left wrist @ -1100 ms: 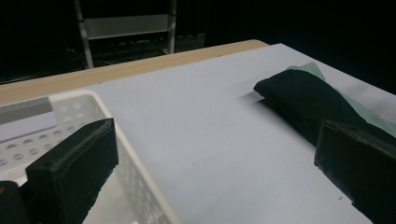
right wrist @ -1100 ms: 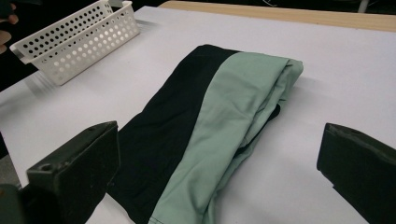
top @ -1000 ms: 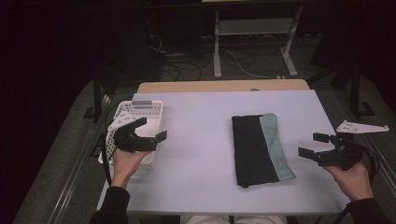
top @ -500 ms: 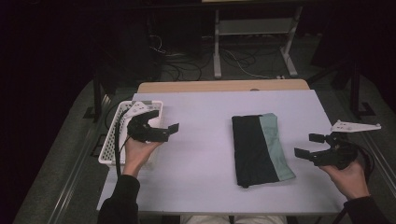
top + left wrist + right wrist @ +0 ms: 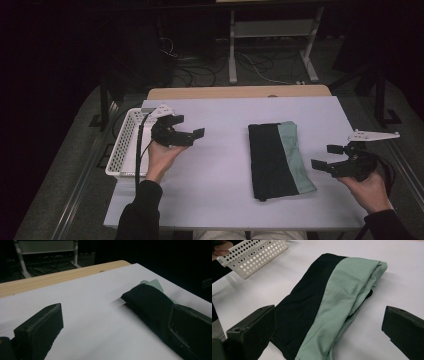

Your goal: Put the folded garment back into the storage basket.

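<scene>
White table [image 5: 220, 190] holds a folded cloth [image 5: 277, 159]; both open grippers, left [image 5: 192, 136] and right [image 5: 330, 157], should probably approach its edges low.

Folded cloth [image 5: 150, 302]: near end hidden behind a black jaw, left gripper view.
Basket [image 5: 254, 255]: cut off by the top edge, right gripper view.
Basket contents: cannot tell.

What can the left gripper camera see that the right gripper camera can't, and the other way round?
The left gripper view alone has the light wooden strip along the table's far edge and a metal stand on the floor beyond. The right gripper view alone has the white perforated plastic basket. Both show the folded black and pale green cloth on the white table, between open jaws.
</scene>
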Demonstrator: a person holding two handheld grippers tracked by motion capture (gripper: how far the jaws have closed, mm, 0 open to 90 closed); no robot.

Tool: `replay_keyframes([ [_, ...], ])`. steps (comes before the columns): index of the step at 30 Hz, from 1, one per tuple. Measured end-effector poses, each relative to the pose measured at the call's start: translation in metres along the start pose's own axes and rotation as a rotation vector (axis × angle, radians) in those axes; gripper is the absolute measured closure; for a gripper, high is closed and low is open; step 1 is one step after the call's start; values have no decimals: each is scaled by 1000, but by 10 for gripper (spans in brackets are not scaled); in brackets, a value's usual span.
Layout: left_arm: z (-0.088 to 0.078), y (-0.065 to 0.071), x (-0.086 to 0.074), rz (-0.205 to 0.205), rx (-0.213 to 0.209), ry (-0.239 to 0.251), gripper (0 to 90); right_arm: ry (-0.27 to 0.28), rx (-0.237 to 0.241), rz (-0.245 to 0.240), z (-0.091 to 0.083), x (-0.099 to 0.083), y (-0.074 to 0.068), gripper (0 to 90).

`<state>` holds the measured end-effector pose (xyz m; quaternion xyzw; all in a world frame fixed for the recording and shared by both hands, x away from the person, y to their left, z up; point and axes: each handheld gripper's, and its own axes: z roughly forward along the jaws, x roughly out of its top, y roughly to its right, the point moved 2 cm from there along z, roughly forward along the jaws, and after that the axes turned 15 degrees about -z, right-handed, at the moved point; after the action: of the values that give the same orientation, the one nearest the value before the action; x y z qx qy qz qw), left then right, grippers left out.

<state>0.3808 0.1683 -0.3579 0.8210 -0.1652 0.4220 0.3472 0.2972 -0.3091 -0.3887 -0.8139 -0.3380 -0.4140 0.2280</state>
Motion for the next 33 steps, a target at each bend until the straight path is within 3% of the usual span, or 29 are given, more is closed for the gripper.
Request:
replay_keyframes([
  [10, 22, 2, 1, -31, -28, -9, 0, -23, 17, 12, 8, -5, 1, 0],
  [21, 56, 6, -9, -66, -64, -42, 0, -46, 34, 26, 14, -10, 0, 0],
  [33, 77, 7, -15, -105, -98, -53, 0, -65, 50, 46, 24, -18, 0, 0],
])
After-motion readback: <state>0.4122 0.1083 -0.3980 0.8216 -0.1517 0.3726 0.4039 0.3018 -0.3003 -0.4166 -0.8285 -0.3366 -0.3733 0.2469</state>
